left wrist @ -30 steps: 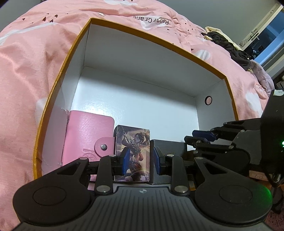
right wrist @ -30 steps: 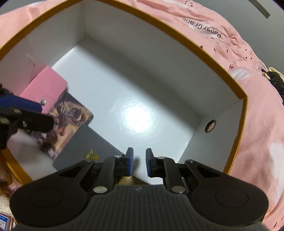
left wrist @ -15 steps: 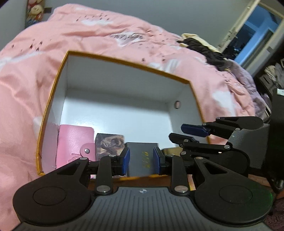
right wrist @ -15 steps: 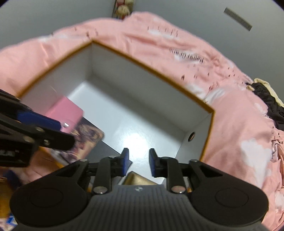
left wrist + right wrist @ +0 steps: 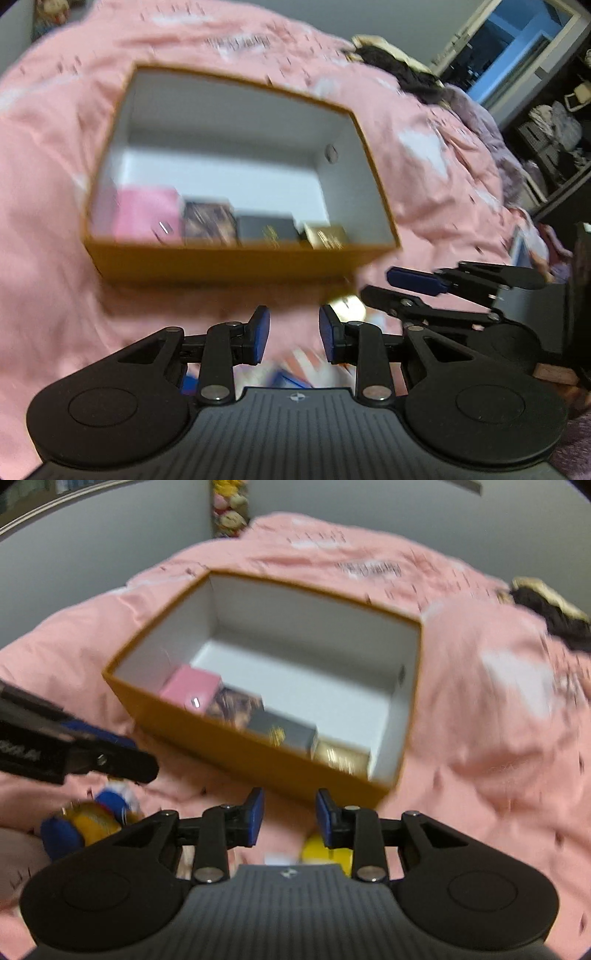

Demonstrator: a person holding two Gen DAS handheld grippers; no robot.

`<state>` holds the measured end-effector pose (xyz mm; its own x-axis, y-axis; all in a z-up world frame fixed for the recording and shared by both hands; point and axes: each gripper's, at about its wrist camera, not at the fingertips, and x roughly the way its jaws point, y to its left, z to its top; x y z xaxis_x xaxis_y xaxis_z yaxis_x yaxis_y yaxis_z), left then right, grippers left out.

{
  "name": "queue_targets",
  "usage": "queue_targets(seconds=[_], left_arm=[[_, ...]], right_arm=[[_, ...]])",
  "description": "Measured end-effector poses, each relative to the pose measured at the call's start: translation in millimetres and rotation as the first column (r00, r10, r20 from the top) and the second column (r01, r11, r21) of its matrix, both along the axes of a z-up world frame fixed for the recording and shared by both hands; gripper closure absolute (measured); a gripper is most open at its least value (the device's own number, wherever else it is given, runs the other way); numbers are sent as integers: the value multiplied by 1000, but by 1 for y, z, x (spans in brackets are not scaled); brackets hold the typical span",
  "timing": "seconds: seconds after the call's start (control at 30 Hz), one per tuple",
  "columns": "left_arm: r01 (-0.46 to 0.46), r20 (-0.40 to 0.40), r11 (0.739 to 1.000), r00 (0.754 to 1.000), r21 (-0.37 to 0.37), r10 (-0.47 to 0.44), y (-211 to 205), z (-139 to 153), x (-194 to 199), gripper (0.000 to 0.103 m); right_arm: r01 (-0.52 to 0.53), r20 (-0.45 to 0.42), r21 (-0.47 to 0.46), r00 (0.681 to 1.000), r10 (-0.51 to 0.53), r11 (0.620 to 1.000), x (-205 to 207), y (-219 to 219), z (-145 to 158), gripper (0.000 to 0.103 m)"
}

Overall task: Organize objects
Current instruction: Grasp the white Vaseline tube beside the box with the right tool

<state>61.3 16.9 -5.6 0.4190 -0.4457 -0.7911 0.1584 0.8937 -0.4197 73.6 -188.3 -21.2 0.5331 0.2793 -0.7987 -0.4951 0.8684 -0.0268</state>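
An open orange box (image 5: 229,264) with a white inside sits on a pink quilt (image 5: 51,295); it also shows in the right wrist view (image 5: 266,768). Along its near wall stand a pink wallet (image 5: 146,216), a picture card box (image 5: 208,223), a dark grey box (image 5: 267,230) and a gold box (image 5: 327,236). My left gripper (image 5: 294,334) is open and empty, in front of the box. My right gripper (image 5: 289,818) is open and empty, also in front of the box. Both views are blurred.
Blue and yellow small items (image 5: 88,816) lie on the quilt at the left of the right wrist view, and a yellow thing (image 5: 325,853) under the right gripper. Dark clothes (image 5: 399,70) lie at the far side. Shelves (image 5: 554,140) stand on the right.
Both grippers have drawn back out of the box and risen, so the whole box now shows in front of them. Both jaws have opened a little wider.
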Motion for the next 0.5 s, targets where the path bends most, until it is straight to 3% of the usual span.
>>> queue_targets(seconds=[0.2,0.27,0.33,0.5], left_arm=[[45,-61,999,997,-6,-45,-24,-20,-9,66],[57,-68,998,996,-4,-57,-31,-23,-10,60],[68,-68,998,995,1,-67,-36,-25,-11,54],[73,-71,997,995,13,-72,-46,-34,-8,53]], right_arm=[[73,-73,7,995,-72,997,-12,-26,-20,62],[92,-95,18,991,-90,996,-15,-31,-27,58],[114,-124,26,986,-110,993,-15,-36,-34,58],[123,-157,63,981,-111,990,-15,-45,-40,58]])
